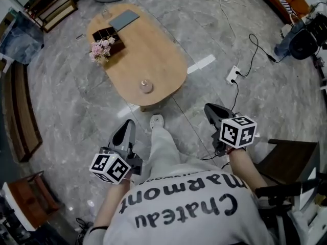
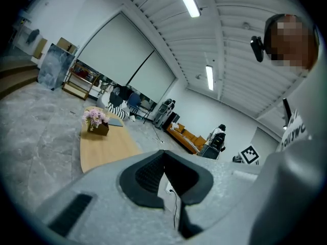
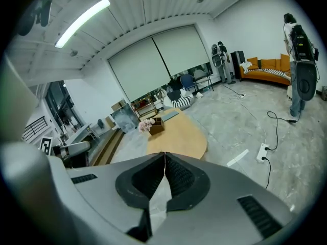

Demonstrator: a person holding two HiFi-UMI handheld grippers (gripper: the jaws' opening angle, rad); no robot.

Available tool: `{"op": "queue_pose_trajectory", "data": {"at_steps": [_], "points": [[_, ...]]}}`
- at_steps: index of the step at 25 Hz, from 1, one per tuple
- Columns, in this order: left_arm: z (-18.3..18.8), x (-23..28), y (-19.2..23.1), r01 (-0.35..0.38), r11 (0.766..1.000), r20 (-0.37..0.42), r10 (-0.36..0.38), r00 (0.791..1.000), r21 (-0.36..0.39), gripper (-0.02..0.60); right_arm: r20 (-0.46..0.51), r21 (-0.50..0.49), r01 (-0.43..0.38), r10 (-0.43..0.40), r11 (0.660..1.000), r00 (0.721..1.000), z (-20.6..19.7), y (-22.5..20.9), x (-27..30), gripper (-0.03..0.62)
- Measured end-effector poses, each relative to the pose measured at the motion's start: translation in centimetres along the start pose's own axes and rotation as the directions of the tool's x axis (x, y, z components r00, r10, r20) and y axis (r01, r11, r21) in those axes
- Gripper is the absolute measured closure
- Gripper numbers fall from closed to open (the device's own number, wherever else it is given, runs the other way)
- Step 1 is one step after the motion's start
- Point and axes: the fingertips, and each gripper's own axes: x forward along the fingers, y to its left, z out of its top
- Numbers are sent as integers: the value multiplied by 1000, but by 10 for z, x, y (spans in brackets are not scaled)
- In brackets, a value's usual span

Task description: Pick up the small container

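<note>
The small clear container [image 1: 146, 86] stands near the front end of the oval wooden table [image 1: 153, 55], ahead of the person. My left gripper [image 1: 127, 123] hangs low over the floor, short of the table and left of the person's leg; its jaws are shut on nothing [image 2: 163, 153]. My right gripper [image 1: 209, 107] is to the right of the table's near end, also shut and empty [image 3: 164, 155]. Both point toward the table [image 2: 104, 143] [image 3: 179, 131]. I cannot make out the container in either gripper view.
On the table's far half are a brown box with pink flowers [image 1: 104, 44], a grey flat slab [image 1: 123, 19] and a small glass [image 1: 104, 13]. A power strip with cables [image 1: 233, 74] lies on the floor to the right. A dark chair [image 1: 288, 162] stands at right, a bench [image 1: 20, 111] at left.
</note>
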Motion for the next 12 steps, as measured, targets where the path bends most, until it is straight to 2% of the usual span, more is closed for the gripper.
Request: {"op": "queue_pose_trajectory", "data": {"at_steps": [3, 8, 12], "points": [[4, 27, 20, 8, 1000, -20, -8, 1000, 26, 568, -42, 23, 3, -2, 1000, 999, 0, -3, 29, 582], [6, 72, 63, -4, 1000, -76, 3, 997, -6, 568, -138, 66, -8, 17, 998, 990, -8, -3, 85, 582], [6, 110, 104, -27, 1000, -80, 26, 996, -13, 568, -179, 101, -9, 28, 995, 984, -15, -10, 128, 582]]}}
